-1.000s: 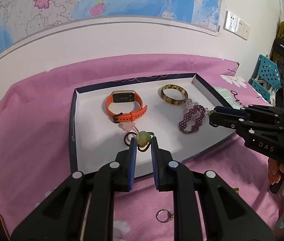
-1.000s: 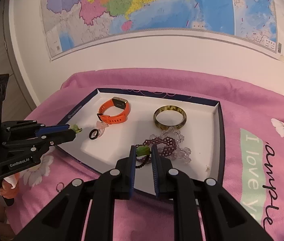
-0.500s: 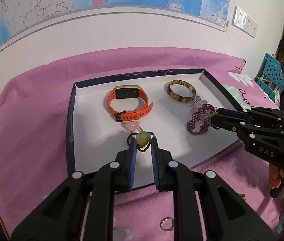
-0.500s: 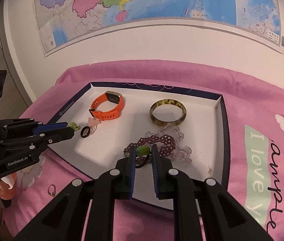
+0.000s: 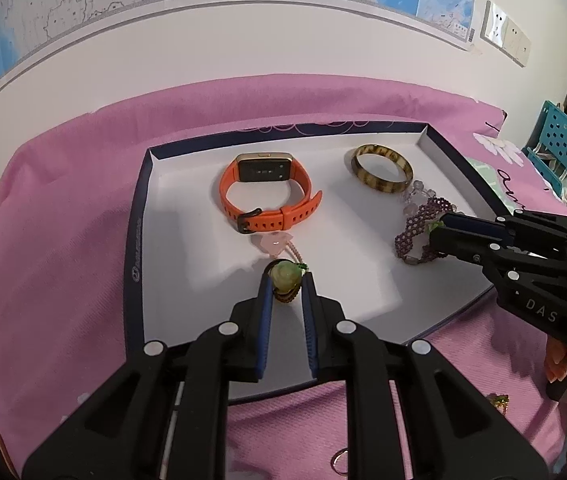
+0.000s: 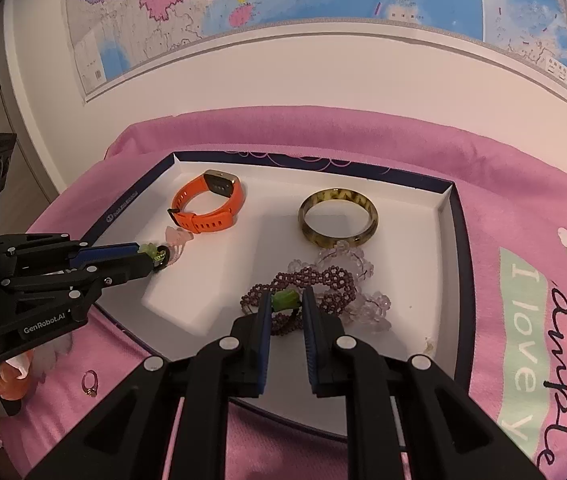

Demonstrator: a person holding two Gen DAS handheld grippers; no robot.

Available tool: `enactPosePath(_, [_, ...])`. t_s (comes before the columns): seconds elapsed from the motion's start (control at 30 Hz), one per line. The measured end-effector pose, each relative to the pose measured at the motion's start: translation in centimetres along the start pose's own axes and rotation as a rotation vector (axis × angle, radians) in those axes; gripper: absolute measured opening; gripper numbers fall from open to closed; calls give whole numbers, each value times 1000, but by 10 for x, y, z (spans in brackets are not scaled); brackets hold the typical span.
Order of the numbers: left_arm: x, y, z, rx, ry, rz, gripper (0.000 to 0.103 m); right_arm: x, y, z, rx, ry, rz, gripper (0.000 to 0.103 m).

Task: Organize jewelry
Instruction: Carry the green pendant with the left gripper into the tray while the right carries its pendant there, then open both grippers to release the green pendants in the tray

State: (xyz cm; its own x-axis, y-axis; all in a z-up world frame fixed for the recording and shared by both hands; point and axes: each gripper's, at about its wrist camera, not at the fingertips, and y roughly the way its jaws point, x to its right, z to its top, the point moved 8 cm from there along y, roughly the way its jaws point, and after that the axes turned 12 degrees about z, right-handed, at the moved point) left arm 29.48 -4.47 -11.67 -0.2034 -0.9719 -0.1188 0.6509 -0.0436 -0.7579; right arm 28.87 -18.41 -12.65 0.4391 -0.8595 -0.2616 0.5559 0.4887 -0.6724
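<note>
A white tray with a dark blue rim lies on a pink cloth. My left gripper is shut on a pale green stone pendant with a dark cord, low over the tray's near left part. My right gripper is shut on a small bright green piece, right above a purple beaded bracelet. Also in the tray are an orange watch, a tortoiseshell bangle, a pink pendant and a clear crystal bracelet.
A small ring lies on the pink cloth in front of the tray. Another small green and gold piece sits on the cloth near the right hand. A wall with a map stands behind, and a blue perforated chair is at far right.
Both grippers have come forward and down toward the tray, each still shut on its green piece. The jewelry in the tray has not moved.
</note>
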Motion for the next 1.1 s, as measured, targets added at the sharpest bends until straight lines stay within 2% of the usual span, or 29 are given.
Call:
enactPosePath(0.4, [-3,5,-3,-10,-10,9,17,3,4,0,-8,9,-18,14])
enactPosePath(0.5, [-3,5,-3,-10,-14,11,22,4,3,-1,-5,13,-20,15])
enactPosePath(0.63, [-5,4,-3,-3,-23,14,30,3,0,-2,2,14,-16,21])
enactPosePath(0.77, [-8,-2,-3,7,-34,4,33,4,-4,-2,17,24,-10,27])
enactPosePath(0.83, [-11,-9,-3,28,-35,16,40,5,-7,-2,27,27,-13,31])
enactPosePath(1.1, [-18,-38,-8,97,-44,8,42,-2,-30,-6,72,34,12,33])
